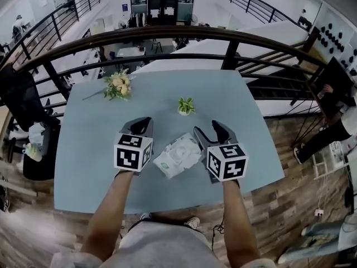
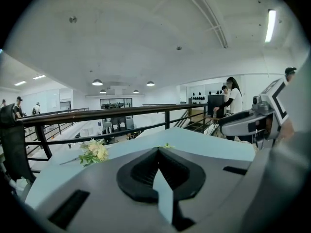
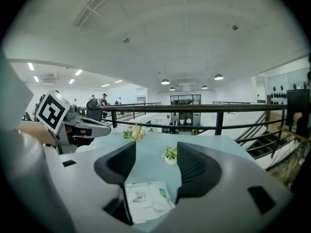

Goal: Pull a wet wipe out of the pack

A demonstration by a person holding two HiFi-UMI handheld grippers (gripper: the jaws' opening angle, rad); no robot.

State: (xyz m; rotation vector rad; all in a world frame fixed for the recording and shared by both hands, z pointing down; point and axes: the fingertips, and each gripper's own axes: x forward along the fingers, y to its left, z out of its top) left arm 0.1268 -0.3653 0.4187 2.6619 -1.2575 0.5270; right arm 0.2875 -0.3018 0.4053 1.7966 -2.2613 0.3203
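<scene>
A white wet wipe pack [image 1: 177, 155] with a green label lies flat on the light blue table [image 1: 95, 166], between my two grippers. My left gripper [image 1: 143, 125] hovers just left of the pack, its jaw tips touching and nothing held; in the left gripper view [image 2: 158, 154] the pads meet at the tip. My right gripper [image 1: 212, 132] stands open just right of the pack. In the right gripper view the pack [image 3: 146, 200] lies low between the spread jaws [image 3: 156, 161], untouched.
A bunch of pale flowers [image 1: 118, 85] lies at the table's far left, and a small potted plant [image 1: 186, 106] stands beyond the pack. A dark railing [image 1: 167, 35] runs along the far edge, with a drop behind it. A black chair [image 1: 22, 105] is at the left.
</scene>
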